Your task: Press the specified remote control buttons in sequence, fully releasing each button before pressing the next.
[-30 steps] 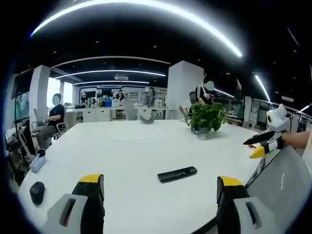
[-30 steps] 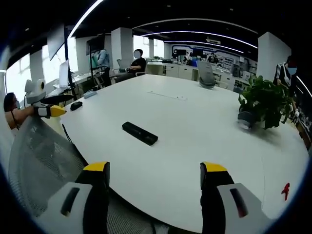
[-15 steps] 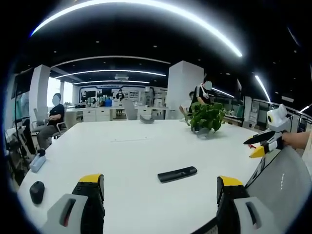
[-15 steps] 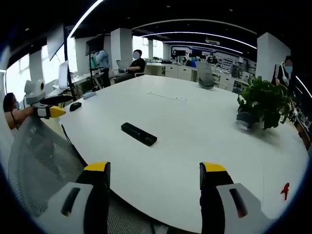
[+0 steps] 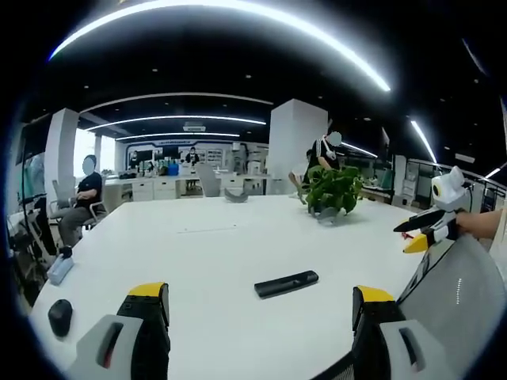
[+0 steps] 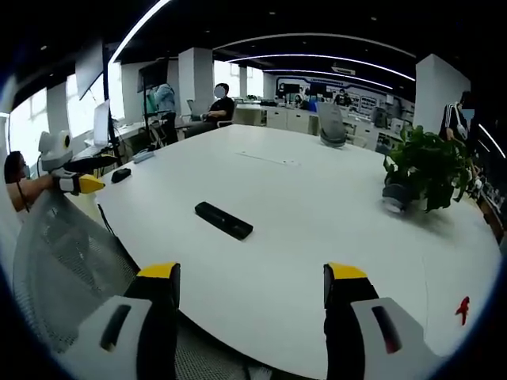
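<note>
A slim black remote control (image 5: 287,283) lies flat on the white table (image 5: 214,261), a little ahead of my left gripper (image 5: 260,307), which is open with nothing between its yellow-tipped jaws. In the right gripper view the same remote (image 6: 224,220) lies ahead and left of centre, beyond my right gripper (image 6: 252,283), also open and empty. Each gripper hangs short of the table's near edge, apart from the remote. The right gripper (image 5: 426,229) shows at the right of the left gripper view, held by a hand. The left gripper (image 6: 73,176) shows at the left of the right gripper view.
A potted plant (image 5: 331,191) (image 6: 425,170) stands at the far side of the table. A black mouse (image 5: 60,314) (image 6: 120,174) and a small white device (image 5: 62,266) lie near the left edge. A grey mesh chair back (image 5: 459,305) (image 6: 67,265) is close. People sit beyond.
Both views have shifted very slightly with the hands. The remote has not moved, and both grippers stay open.
</note>
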Tool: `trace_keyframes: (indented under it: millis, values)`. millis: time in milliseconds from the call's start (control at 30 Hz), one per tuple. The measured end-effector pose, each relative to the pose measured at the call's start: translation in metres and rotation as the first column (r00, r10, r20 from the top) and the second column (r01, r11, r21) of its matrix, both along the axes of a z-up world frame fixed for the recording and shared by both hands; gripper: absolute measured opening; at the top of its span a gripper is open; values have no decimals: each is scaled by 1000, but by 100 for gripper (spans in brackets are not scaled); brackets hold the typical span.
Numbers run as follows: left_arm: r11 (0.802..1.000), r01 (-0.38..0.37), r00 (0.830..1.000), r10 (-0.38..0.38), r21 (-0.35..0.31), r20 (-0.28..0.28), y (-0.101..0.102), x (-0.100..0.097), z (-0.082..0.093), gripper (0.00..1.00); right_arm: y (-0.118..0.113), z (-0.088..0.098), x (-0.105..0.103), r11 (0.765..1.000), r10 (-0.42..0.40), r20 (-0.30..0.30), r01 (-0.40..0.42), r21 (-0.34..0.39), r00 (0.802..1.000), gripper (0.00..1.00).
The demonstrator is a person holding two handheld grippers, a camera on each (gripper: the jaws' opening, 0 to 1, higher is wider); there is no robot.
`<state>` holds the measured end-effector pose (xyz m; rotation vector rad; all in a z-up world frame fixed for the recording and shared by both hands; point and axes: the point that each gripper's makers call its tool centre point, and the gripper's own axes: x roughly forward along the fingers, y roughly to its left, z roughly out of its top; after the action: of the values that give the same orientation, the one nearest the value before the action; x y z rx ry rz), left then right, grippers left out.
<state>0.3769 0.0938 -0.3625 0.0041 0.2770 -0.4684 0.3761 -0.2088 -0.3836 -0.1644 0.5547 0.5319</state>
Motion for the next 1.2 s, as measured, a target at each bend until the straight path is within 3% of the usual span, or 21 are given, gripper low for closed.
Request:
trace_keyframes:
  millis: [533, 800, 933, 1100, 1200]
  values:
    - [997, 42, 997, -38, 59, -63, -3, -1, -14, 100, 1, 3, 1, 1000, 5, 15, -5, 11, 1000, 77]
    - [990, 84, 993, -74, 109, -94, -11, -6, -17, 100, 5, 6, 2, 999, 25, 38, -24, -32, 999, 78]
    - [991, 92, 989, -80, 97, -121, -13, -8, -20, 100, 4, 6, 2, 999, 28, 39, -27, -33, 999, 78]
    - [982, 135, 982, -116, 129, -148, -16, -11, -25, 100, 3, 7, 4, 999, 26, 43, -25, -21, 999, 77]
    - [964, 196, 970, -163, 181, -180, -19, -12, -31, 100, 2, 7, 5, 1000, 23, 42, -22, -17, 999, 77]
